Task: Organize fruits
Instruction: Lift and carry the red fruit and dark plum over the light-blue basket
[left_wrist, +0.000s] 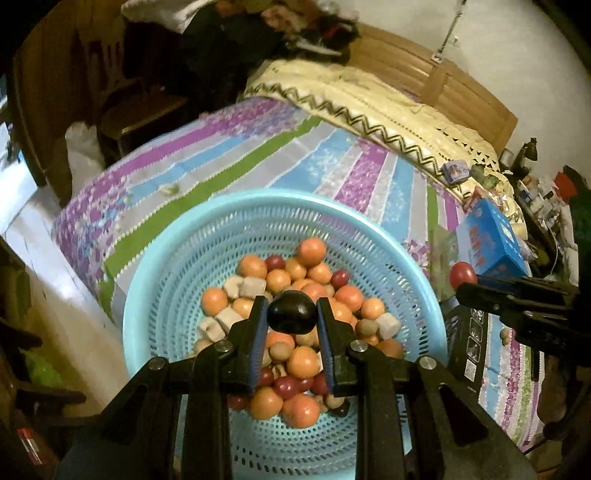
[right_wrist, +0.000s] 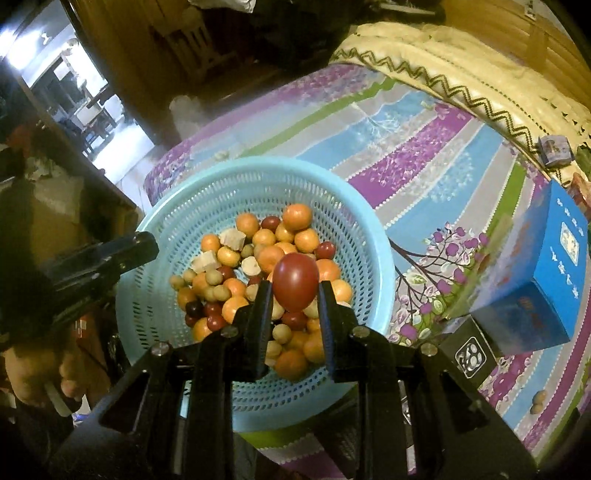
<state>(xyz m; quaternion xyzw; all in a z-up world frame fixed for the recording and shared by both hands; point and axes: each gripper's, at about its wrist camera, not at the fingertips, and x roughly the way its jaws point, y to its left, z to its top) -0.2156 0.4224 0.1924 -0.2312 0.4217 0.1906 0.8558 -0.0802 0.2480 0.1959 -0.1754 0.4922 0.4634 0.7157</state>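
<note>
A light blue perforated basket (left_wrist: 177, 266) (right_wrist: 354, 206) stands on the striped bedspread. It holds many oranges (left_wrist: 312, 251) (right_wrist: 297, 216), small red fruits (left_wrist: 275, 263) (right_wrist: 270, 222), tan round fruits and pale cut chunks (left_wrist: 252, 286) (right_wrist: 232, 237). My left gripper (left_wrist: 291, 312) is shut on a dark, nearly black fruit (left_wrist: 291, 311), held above the basket. My right gripper (right_wrist: 295, 288) is shut on a red fruit (right_wrist: 295, 282) above the basket's right side. The right gripper also shows in the left wrist view (left_wrist: 466, 283) with that red fruit (left_wrist: 463, 275).
A blue box (right_wrist: 546, 280) (left_wrist: 489, 240) and a black box (right_wrist: 467, 350) (left_wrist: 465, 339) lie right of the basket. A cream blanket (left_wrist: 369, 99) covers the bed's far side. Two small tan fruits (right_wrist: 537, 402) lie loose on the bedspread. The bed's edge is at left.
</note>
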